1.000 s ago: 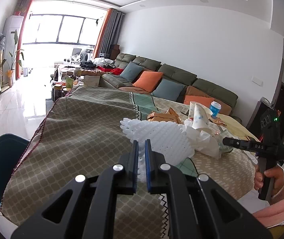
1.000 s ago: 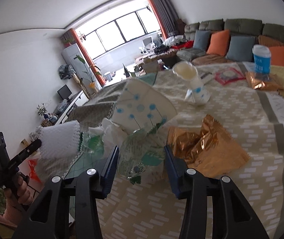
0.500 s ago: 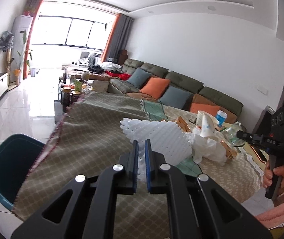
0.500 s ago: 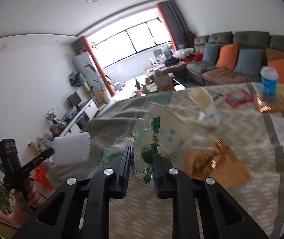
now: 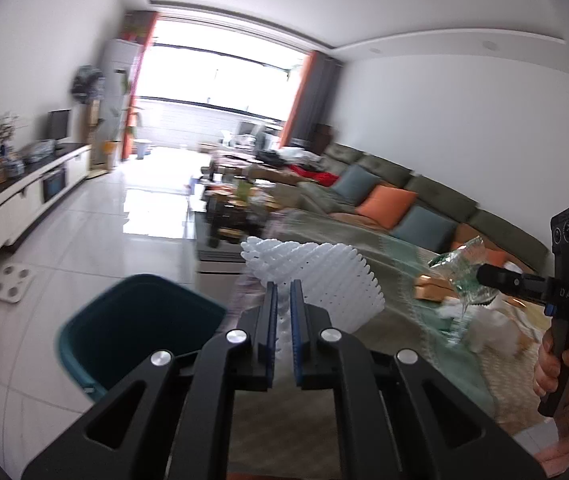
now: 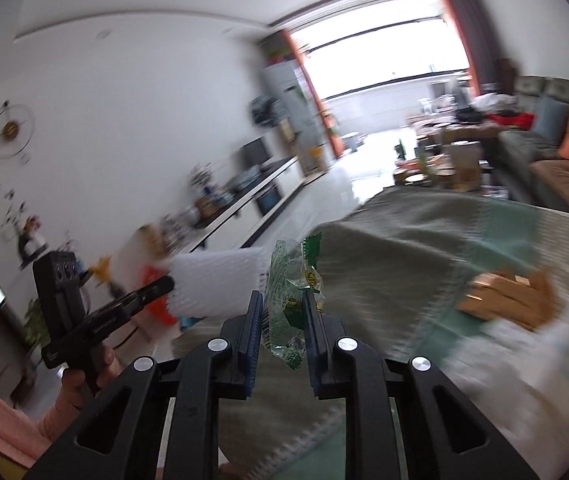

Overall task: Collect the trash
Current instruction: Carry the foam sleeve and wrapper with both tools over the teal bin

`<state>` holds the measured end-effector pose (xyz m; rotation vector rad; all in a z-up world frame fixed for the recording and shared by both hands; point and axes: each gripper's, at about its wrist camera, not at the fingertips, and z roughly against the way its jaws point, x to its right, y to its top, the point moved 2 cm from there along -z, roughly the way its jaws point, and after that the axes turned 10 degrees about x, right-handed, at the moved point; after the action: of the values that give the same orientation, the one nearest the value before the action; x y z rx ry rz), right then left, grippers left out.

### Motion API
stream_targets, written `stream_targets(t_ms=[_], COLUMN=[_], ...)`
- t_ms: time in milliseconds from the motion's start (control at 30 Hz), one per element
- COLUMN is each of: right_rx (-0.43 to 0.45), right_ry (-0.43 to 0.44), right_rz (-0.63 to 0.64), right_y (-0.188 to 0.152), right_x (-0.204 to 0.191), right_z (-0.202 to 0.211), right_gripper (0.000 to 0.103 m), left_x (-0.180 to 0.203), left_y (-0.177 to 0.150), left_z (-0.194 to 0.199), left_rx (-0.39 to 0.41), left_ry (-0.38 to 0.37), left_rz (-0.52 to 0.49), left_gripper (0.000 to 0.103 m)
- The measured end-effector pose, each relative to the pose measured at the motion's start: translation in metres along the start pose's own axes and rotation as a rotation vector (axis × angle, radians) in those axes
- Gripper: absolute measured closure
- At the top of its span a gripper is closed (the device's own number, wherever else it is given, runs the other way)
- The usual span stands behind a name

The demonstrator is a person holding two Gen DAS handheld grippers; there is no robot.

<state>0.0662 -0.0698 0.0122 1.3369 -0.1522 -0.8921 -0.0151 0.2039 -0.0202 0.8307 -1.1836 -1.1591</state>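
The left gripper (image 5: pixel 281 300) is clamped tight on a white foam net (image 5: pixel 324 276), held in the air beside the table's (image 5: pixel 384 248) edge, near a teal bin (image 5: pixel 124 320) on the floor. The right gripper (image 6: pixel 282 312), jaws narrowed, pinches a clear green wrapper (image 6: pixel 290 300) above the tablecloth (image 6: pixel 404 248).

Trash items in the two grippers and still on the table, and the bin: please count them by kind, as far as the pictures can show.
White foam net, held in the left gripper: 1
Clear green wrapper, held in the right gripper: 1
Gold wrapper on the table: 1
White crumpled trash on the table, blurred: at least 1
Teal bin: 1
Total: at least 5
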Motion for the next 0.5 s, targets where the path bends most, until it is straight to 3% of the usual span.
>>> stream_targets(t_ms=[300, 500], right_rx=[-0.104, -0.155], right_ry=[0.166, 0.210], right_rz=[0.029, 0.023], right_y=[0.005, 0.003], right_x=[-0.032, -0.051], right_z=[-0.098, -0.145], right_gripper=[0.083, 0.083], left_x=[-0.064, -0.090], left_y=[0.003, -0.002], left_z=[0.003, -0.004], left_rx=[-0.017, -0.054], left_ry=[0.201, 0.294], left_rz=[0.037, 0.049], left_gripper=[0.095, 0.095])
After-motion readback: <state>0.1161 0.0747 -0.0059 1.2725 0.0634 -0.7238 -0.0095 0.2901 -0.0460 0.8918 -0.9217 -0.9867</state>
